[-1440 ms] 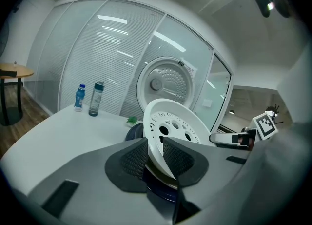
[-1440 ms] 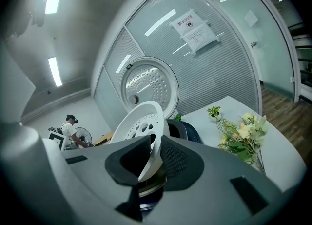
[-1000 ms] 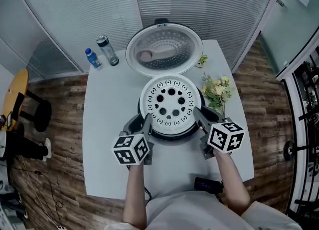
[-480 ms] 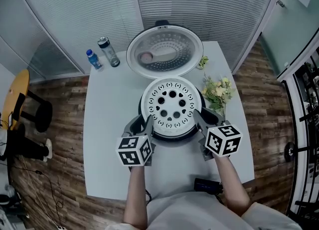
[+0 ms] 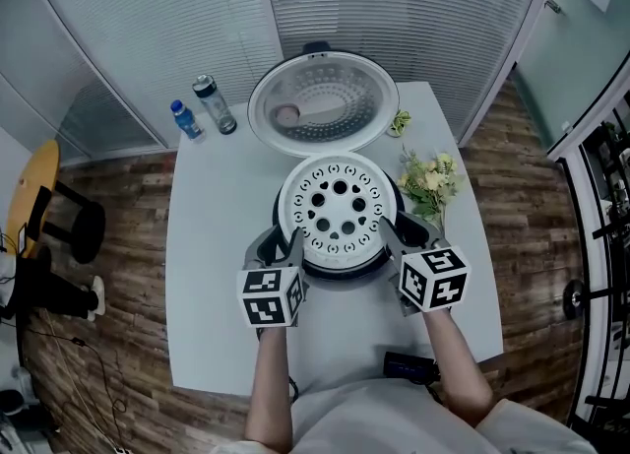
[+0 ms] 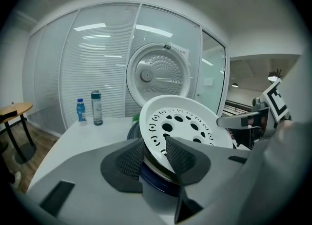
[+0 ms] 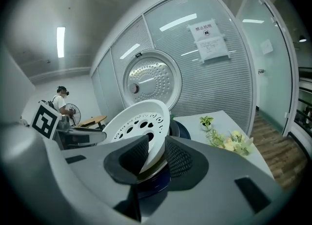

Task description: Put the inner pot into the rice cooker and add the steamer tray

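Head view looks down on a white desk [image 5: 217,245] where the perforated steamer tray [image 5: 338,208] sits in the mouth of the dark rice cooker [image 5: 335,269], whose lid [image 5: 323,105] stands open behind it. The left gripper [image 5: 281,243] and the right gripper [image 5: 402,233] reach the tray's near rim from either side. Both grippers' jaws have just been opening. In each gripper view the rim lies between the pads, which look clear of it, though the gap is hard to judge. A tall bottle [image 5: 214,100] and a small blue bottle [image 5: 185,117] stand at the far left corner, and flowers [image 5: 428,178] lie to the cooker's right.
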A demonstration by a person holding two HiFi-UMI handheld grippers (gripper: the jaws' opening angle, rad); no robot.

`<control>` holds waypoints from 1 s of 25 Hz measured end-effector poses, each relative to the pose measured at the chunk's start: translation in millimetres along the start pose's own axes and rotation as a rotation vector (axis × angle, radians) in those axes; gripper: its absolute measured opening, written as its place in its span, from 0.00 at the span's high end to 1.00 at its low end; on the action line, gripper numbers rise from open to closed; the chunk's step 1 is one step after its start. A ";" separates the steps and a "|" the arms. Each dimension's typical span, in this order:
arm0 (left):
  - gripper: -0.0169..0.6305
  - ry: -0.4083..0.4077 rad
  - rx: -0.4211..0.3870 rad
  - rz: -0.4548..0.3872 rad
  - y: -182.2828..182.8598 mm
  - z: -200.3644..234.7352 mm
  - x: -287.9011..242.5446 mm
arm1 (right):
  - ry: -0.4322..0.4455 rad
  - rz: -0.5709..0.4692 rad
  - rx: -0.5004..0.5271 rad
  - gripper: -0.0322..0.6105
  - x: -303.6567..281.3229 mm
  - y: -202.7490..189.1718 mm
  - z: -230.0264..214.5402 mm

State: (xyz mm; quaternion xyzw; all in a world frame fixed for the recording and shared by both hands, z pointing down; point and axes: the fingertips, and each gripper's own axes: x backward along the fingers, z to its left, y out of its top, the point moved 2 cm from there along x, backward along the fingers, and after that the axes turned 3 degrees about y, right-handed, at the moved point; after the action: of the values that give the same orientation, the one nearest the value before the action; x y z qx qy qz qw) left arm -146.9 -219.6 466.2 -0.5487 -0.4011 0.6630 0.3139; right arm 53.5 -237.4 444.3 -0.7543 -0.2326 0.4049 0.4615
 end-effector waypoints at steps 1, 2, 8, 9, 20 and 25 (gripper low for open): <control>0.77 0.002 -0.004 0.003 -0.7 0.2 -0.1 | 0.001 -0.001 0.002 0.79 0.1 0.1 0.3; 0.76 0.003 -0.006 0.005 -1.5 0.5 -0.3 | 0.002 0.000 0.004 0.79 0.0 -0.1 0.5; 0.76 0.042 -0.078 0.027 -4.7 1.1 -9.1 | -0.015 0.023 0.021 0.77 -7.2 -2.8 -6.0; 0.76 0.046 -0.087 0.027 -4.3 0.9 -9.7 | -0.017 0.023 0.021 0.77 -8.0 -2.7 -6.5; 0.76 0.060 -0.148 0.021 -4.4 0.6 -9.6 | -0.061 0.034 0.077 0.76 -10.9 -4.8 -7.4; 0.76 0.069 -0.162 0.029 -6.2 0.5 -9.0 | -0.069 0.037 0.102 0.76 -10.7 -5.5 -7.1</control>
State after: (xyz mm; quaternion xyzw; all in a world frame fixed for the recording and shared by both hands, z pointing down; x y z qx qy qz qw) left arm -145.7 -224.4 476.0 -0.6006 -0.4345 0.6134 0.2726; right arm 53.4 -246.2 455.1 -0.7196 -0.2132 0.4506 0.4835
